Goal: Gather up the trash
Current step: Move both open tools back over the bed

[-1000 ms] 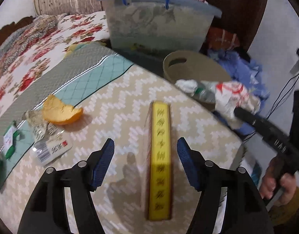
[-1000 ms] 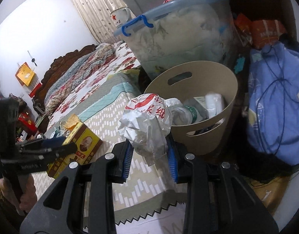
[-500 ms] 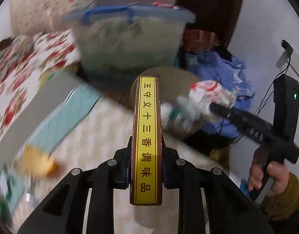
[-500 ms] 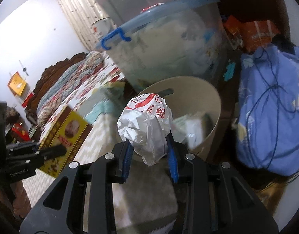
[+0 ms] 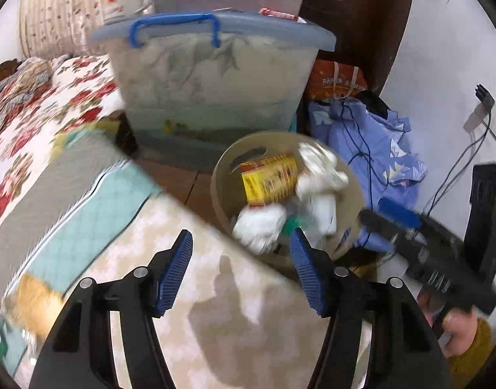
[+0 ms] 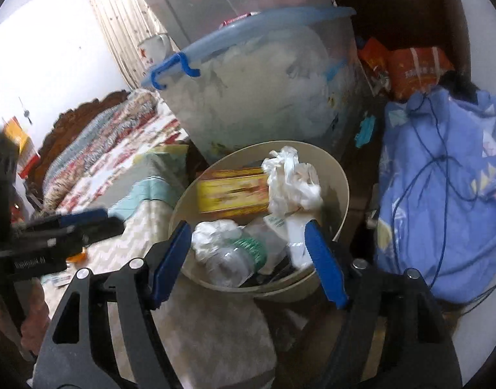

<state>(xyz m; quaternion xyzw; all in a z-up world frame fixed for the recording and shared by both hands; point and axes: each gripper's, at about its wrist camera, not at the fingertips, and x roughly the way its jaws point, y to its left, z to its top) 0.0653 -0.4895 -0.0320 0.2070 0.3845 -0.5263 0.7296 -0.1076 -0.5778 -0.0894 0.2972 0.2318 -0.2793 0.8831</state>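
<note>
Both my jaws are opening with nothing between them. My left gripper (image 5: pixel 240 267) hangs above the bed edge; my right gripper (image 6: pixel 248 259) hovers right over the beige trash bin (image 6: pixel 343 188). A second ago the left was clamped on the yellow seasoning box (image 5: pixel 269 180) and the right on the crumpled white wrapper (image 6: pixel 293 178). Both now lie inside the bin with a plastic bottle (image 6: pixel 235 259), so two pieces are collected. On the bedspread (image 5: pixel 86 227) the orange peel (image 5: pixel 34 295) remains, blurred, for my next pick.
</note>
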